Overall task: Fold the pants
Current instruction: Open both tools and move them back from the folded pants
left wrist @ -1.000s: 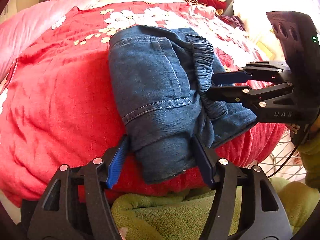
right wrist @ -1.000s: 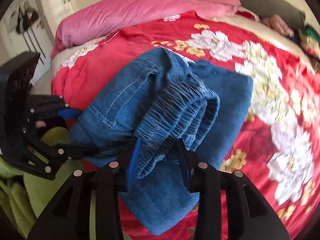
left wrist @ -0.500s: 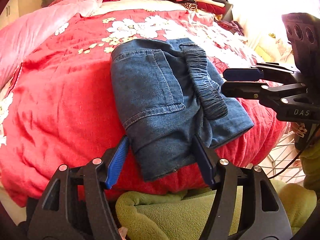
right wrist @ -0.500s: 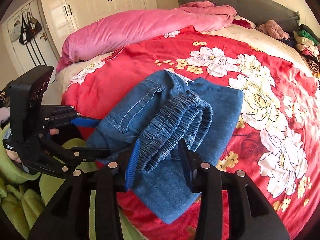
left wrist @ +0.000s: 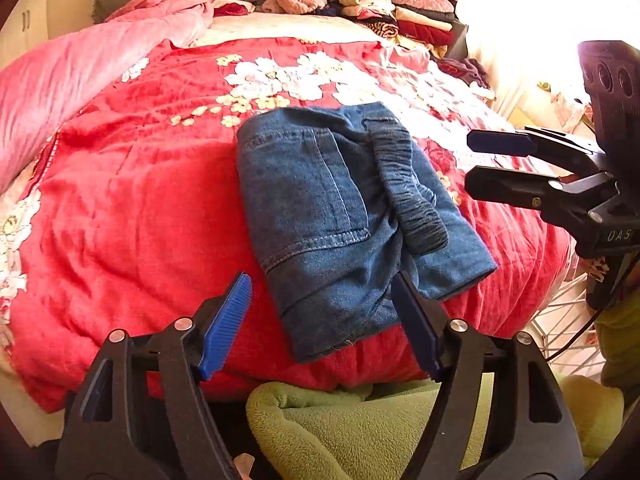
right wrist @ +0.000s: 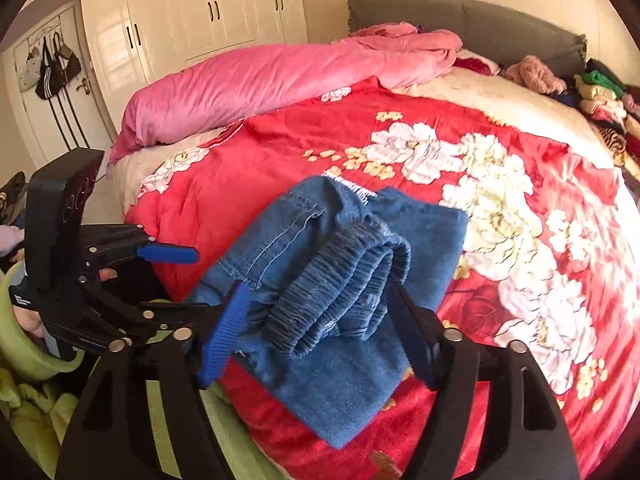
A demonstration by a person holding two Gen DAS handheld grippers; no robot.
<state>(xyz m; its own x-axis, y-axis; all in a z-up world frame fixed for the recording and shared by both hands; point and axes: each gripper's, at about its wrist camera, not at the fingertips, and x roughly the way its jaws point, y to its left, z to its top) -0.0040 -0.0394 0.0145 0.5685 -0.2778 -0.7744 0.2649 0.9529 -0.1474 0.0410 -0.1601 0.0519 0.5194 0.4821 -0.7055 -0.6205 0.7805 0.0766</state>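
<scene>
Big bed (left wrist: 120,208) under a red flowered cover, and near its front edge lie the pants (left wrist: 340,216), blue denim folded down into a thick, squarish bundle, one corner hanging a little over the side. That looks like heavy, soft cloth to me: it'll sag and slump if lifted by one point, but it isn't slippery and nothing here can break. The gathered waistband (right wrist: 340,280) sits on top as a fat ridged roll, the bulkiest and springiest part, likely to pop the fold open. Best bet for a hold, I'd say, is the stacked layers at the near edge, pinching right through all of them, or both ends of that waistband at once. The left gripper (left wrist: 320,320) hangs just off the near end, jaws opening, nothing pinched. The right gripper (right wrist: 316,328) is opening too, pads spread either side of the waistband roll, not pressing it.
</scene>
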